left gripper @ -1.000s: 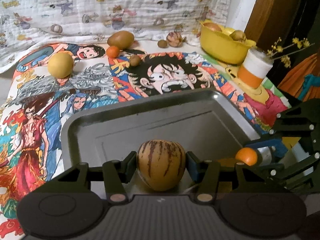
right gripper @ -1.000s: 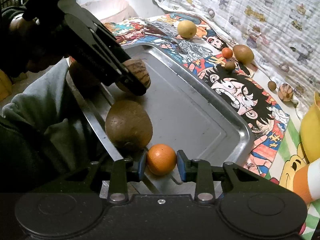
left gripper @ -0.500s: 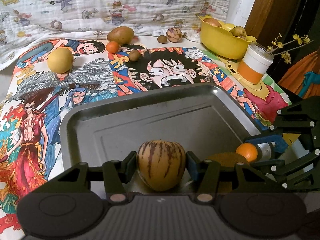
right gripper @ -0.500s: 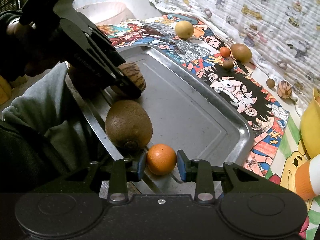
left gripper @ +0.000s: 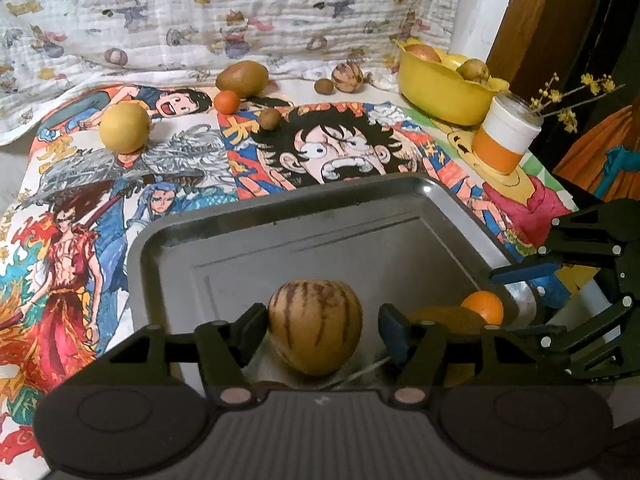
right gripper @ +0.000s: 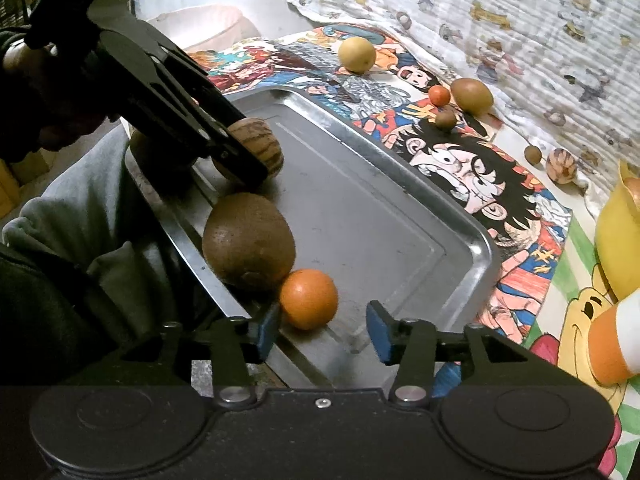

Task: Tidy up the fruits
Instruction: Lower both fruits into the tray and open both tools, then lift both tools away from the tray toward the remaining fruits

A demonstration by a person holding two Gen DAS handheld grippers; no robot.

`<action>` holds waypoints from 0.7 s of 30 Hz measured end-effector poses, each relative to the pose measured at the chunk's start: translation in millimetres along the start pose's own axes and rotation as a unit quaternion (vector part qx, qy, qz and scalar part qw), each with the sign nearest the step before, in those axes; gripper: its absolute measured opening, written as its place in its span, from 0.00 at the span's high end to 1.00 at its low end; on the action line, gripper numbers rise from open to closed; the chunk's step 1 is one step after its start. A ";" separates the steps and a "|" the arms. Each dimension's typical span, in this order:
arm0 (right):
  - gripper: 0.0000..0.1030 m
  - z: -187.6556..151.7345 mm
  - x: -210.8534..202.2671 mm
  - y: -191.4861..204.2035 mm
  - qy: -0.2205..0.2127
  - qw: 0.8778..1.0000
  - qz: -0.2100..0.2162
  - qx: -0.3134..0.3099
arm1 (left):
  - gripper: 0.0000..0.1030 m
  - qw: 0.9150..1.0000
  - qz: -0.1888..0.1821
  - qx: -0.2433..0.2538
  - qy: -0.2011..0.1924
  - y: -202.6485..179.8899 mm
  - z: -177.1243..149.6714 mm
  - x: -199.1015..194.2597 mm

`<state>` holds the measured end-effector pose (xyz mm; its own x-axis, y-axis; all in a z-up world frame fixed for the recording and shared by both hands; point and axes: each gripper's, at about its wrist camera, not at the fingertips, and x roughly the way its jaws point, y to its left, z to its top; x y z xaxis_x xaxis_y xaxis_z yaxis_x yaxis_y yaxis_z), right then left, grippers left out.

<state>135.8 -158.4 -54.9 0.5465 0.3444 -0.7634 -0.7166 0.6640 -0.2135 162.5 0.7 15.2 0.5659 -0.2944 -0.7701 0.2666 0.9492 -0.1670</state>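
A steel tray point(left gripper: 304, 240) lies on the cartoon mat. A striped yellow-brown fruit point(left gripper: 315, 327) rests at the tray's near edge between the fingers of my left gripper point(left gripper: 323, 330), which is open with gaps on both sides. In the right wrist view my right gripper point(right gripper: 320, 326) is open around a small orange point(right gripper: 309, 298) that sits on the tray point(right gripper: 400, 216) beside a large brown kiwi point(right gripper: 248, 242). The striped fruit point(right gripper: 260, 146) and left gripper show at upper left there.
Loose fruit lies on the mat beyond the tray: a yellow round fruit point(left gripper: 125, 127), a brown oval fruit point(left gripper: 242, 78), a small orange one point(left gripper: 227, 101), small brown ones point(left gripper: 269, 119) and a striped one point(left gripper: 347, 77). A yellow bowl point(left gripper: 444, 92) and an orange-white cup point(left gripper: 505, 138) stand right.
Both grippers have opened. The striped fruit and the orange were gripped before and now sit free on the tray between the fingers.
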 end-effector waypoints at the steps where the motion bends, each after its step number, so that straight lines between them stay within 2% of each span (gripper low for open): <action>1: 0.45 -0.4 -1.4 -1.0 -0.001 1.000 -0.001 0.001 | 0.31 1.000 0.000 -0.002 -0.003 0.0 0.6 -1.9; 4: 0.34 -1.6 -6.0 -3.1 -0.002 1.000 -0.004 0.004 | 0.24 1.000 -0.003 -0.005 -0.011 1.5 1.9 -8.1; 6: 0.23 -2.4 -9.8 -4.0 -0.004 1.000 -0.003 0.006 | 0.16 1.000 -0.004 -0.008 -0.019 2.0 2.7 -13.1; 12: 0.08 1.8 -23.6 -7.3 -0.022 1.000 -0.005 0.017 | 0.03 0.998 0.000 -0.023 -0.057 6.0 9.0 -35.9; 21: 0.02 26.3 -54.6 -33.6 -0.078 0.994 0.008 0.072 | 0.01 0.992 0.033 -0.054 -0.106 31.2 22.8 -78.8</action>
<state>141.5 -182.0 10.0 0.6035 0.4477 -0.6598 -0.6628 0.7417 -0.1031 144.0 50.9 84.7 0.7336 -0.2378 -0.6366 0.1460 0.9700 -0.1942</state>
